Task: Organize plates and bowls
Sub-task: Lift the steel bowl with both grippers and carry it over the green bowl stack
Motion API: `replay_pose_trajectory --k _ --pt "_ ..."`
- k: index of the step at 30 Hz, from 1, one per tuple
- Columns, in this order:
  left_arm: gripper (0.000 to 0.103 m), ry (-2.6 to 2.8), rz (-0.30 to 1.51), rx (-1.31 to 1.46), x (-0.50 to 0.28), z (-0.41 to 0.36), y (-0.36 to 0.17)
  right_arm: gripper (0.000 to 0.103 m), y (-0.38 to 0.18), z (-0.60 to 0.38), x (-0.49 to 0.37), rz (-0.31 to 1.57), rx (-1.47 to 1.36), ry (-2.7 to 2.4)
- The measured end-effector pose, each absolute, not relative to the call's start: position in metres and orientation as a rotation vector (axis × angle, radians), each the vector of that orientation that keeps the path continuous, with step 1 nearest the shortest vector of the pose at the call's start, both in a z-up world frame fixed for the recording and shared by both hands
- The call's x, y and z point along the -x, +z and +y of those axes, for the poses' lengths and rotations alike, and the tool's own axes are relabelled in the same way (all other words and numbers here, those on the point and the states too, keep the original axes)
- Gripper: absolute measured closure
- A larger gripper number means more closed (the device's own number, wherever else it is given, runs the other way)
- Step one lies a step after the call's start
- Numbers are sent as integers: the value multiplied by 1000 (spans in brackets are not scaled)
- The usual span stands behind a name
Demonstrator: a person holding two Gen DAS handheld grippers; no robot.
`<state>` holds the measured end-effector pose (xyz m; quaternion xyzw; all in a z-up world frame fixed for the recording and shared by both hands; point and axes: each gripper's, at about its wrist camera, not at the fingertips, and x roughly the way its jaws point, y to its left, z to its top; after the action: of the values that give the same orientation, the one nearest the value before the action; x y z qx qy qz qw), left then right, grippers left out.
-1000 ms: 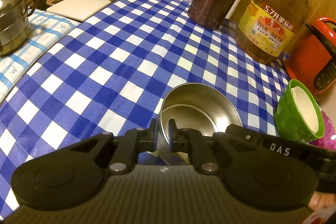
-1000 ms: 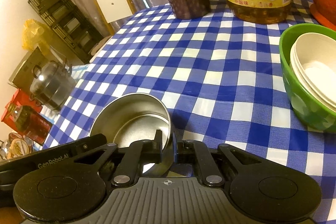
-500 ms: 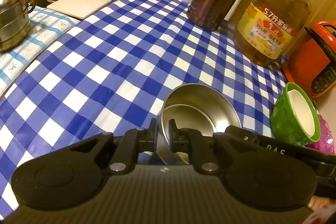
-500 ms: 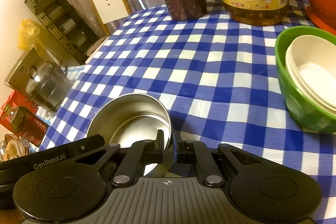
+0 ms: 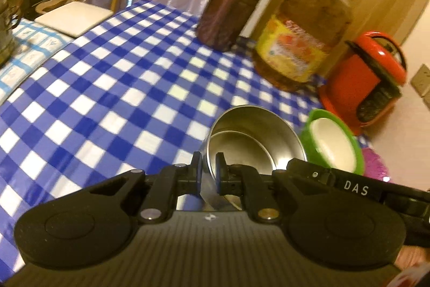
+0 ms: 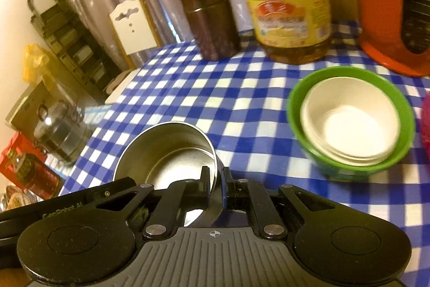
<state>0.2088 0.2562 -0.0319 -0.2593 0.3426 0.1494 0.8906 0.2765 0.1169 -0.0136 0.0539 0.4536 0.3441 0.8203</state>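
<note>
Above the checkered tabletop, our left gripper and right gripper pinch the steel bowl, seemingly lifted.

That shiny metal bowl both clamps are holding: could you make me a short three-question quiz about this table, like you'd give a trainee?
1. True or false: the left gripper and the right gripper each pinch the rim of the steel bowl.
2. What sits inside the green bowl? A) a spoon B) white bowls C) nothing
3. Fill in: between the brown canister and the orange cooker stands a big bottle of ____.

Key: 1 true, on opposite sides of the rim. 2 B, the white bowls are nested in it. 3 cooking oil: the oil bottle.
</note>
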Motion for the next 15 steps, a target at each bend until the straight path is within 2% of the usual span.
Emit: replay_pose_trajectory --k 15 --pt "95 133 705 456 -221 182 -18 95 15 29 -266 916 -164 612"
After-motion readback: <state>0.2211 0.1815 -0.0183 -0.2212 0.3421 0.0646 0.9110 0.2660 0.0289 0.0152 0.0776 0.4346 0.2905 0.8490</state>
